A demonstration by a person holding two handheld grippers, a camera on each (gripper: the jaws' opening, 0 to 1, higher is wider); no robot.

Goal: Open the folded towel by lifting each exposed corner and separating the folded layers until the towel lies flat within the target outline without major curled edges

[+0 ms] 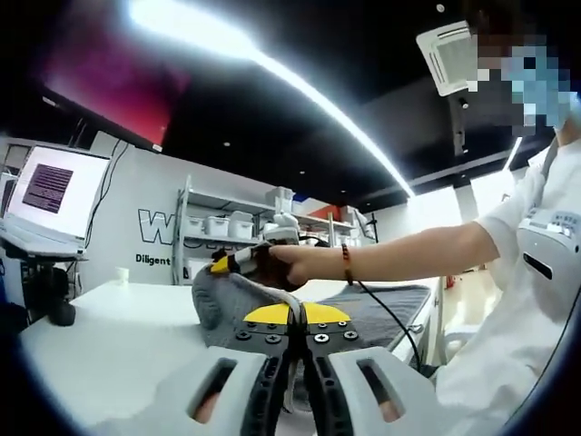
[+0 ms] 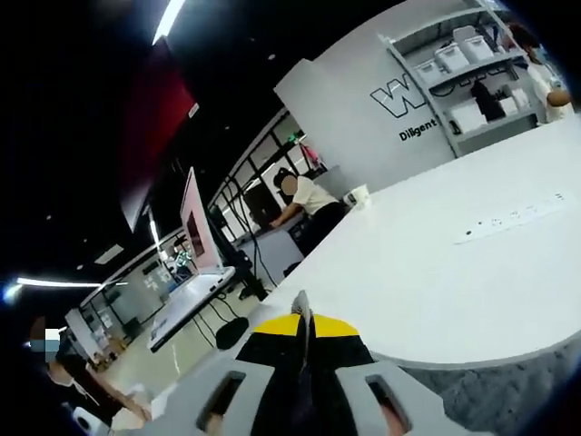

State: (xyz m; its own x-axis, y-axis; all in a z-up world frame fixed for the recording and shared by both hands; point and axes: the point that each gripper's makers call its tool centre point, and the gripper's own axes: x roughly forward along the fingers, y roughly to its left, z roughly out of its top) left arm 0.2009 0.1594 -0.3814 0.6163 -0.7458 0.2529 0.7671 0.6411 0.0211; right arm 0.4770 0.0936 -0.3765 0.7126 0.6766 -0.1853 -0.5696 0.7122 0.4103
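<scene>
The left tongs (image 1: 296, 320) are sitting closed, yellow tips meeting over the grey towel (image 1: 381, 309), though whether cloth is caught between them is hard to make out; the right tongs (image 2: 305, 331) are likewise pressed together, their grip hidden too; in the left gripper view those right tongs (image 1: 221, 264) are holding a raised hump of towel, the person's hand (image 1: 281, 263) covering most of them; the towel is lying on the white worktop (image 1: 109, 336), its near edge cut off; a power strip (image 2: 513, 218) is lying far across the worktop.
</scene>
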